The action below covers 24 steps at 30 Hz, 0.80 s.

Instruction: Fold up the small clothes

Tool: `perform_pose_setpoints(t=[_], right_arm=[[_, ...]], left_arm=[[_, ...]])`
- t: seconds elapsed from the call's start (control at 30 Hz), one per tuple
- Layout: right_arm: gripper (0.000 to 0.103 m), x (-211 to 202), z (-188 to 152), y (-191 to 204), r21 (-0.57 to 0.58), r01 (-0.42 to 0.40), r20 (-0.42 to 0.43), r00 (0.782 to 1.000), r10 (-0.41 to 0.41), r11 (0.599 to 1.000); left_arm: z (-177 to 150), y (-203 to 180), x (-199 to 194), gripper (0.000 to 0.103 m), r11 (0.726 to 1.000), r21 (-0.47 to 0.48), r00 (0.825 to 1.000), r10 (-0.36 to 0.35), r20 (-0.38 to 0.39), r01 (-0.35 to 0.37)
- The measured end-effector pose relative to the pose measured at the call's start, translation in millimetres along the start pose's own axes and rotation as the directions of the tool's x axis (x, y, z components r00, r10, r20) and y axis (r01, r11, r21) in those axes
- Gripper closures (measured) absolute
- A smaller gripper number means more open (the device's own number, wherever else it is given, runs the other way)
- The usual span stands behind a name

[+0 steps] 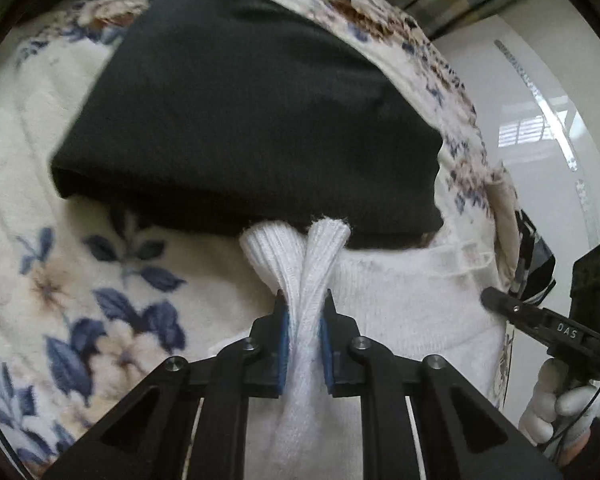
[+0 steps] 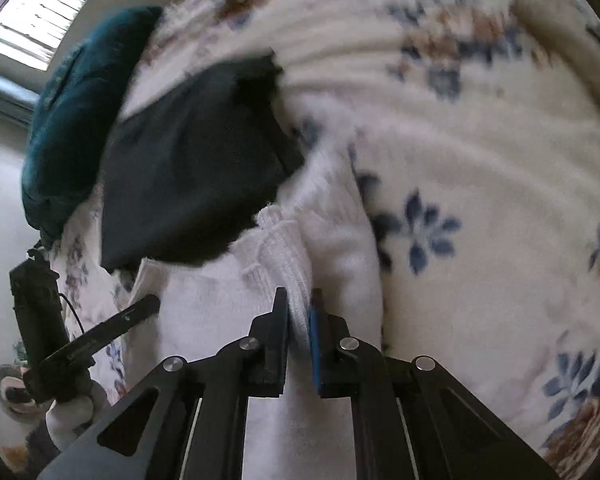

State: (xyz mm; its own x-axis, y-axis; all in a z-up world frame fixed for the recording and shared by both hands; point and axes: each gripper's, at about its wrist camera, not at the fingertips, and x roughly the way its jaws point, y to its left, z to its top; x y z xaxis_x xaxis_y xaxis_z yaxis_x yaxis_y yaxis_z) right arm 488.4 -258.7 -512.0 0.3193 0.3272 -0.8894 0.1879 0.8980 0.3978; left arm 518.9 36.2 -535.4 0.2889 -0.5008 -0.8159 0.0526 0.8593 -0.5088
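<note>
Beneath both of your grippers spreads a cream blanket point(image 1: 60, 264) with blue and tan flowers, filling most of each wrist view. Ahead of your left gripper point(image 1: 304, 300) lies a black folded garment point(image 1: 244, 120), resting on the blanket just beyond the fingertips. Nearer to you, a white garment point(image 1: 400, 300) lies under and to the right of that gripper, its far edge tucked against the black one.

Your left gripper is narrowed onto a twisted ribbed strip of the white garment, the blue pads pressing it from both sides; two ribbed ends stick out past the fingertips and touch the black garment's near edge. Your right gripper point(image 2: 299, 300) is likewise clamped on a ribbed fold of the white garment point(image 2: 340, 240), with the black garment point(image 2: 188, 168) ahead and to its left. Further left of it, a dark teal cushion point(image 2: 80, 112) sits at the blanket's edge.
</note>
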Motion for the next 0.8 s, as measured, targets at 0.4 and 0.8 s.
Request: perform_pose_setpoints(t=[0.4,0.8], right_arm=[[0.095,42.0,22.5,4.3,-0.044,0.221,-0.097,0.970,-0.225,0.974],[0.063,19.5,0.3,-45.7,0.143,-0.078,-0.207,0.973,0.107,0.987]], left_arm=[[13.0,31.3,44.4,0.083,0.991,-0.114,0.983,-0.088,-0.161,0.070],[-27.3,24.2,19.5,0.087,0.971,-0.223,0.990,-0.113,-0.085,0.092]])
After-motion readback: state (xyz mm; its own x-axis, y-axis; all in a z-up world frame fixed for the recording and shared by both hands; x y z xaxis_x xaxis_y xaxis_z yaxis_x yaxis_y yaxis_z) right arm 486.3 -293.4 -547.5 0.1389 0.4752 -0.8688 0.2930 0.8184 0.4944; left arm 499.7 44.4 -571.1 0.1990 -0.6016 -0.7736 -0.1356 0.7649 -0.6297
